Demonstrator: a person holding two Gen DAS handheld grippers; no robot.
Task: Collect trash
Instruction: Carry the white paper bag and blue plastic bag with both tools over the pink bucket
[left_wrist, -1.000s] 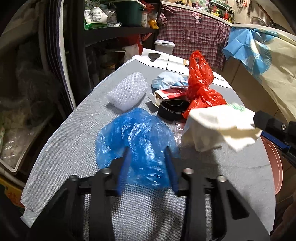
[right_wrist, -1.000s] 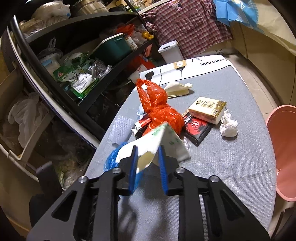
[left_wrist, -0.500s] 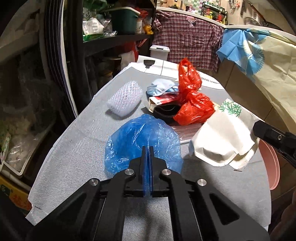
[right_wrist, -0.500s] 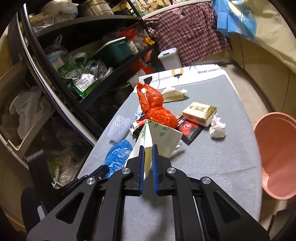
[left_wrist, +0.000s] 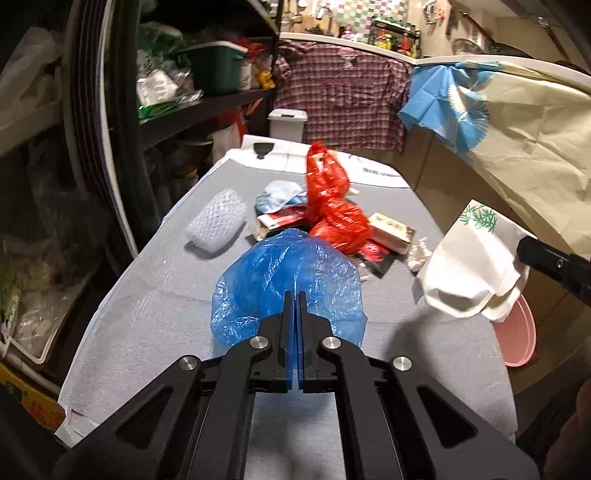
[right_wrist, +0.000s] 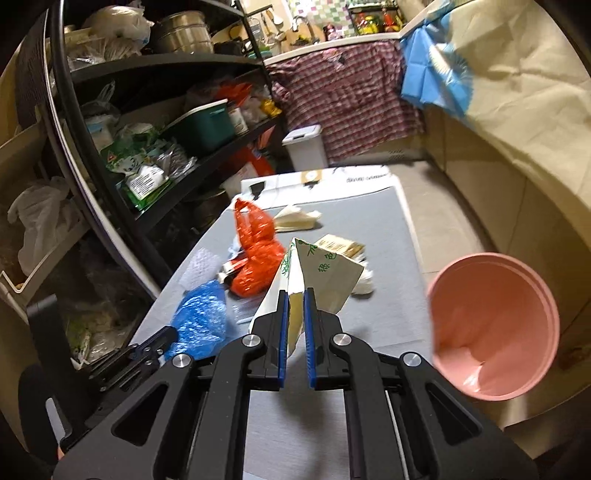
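My left gripper (left_wrist: 295, 306) is shut on a crumpled blue plastic bag (left_wrist: 288, 273), held just above the grey table (left_wrist: 155, 295); the bag also shows in the right wrist view (right_wrist: 201, 317). My right gripper (right_wrist: 295, 306) is shut on a white paper wrapper with green print (right_wrist: 321, 277), lifted above the table; the wrapper also shows in the left wrist view (left_wrist: 472, 273). A pink bin (right_wrist: 495, 328) stands off the table's right edge, open side up, and its rim shows in the left wrist view (left_wrist: 517, 339).
On the table lie a red plastic bag (left_wrist: 332, 210), a bubble-wrap roll (left_wrist: 218, 221), a light blue mask (left_wrist: 280, 195), a gold box (left_wrist: 391, 229), a black-red packet (left_wrist: 376, 251), a tissue wad (left_wrist: 417, 254) and folded paper (right_wrist: 295, 218). Black shelves (right_wrist: 155, 122) stand left.
My left gripper has closed on the blue bag and raised it. My right gripper has lifted the white wrapper and carried it right, toward the pink bin.
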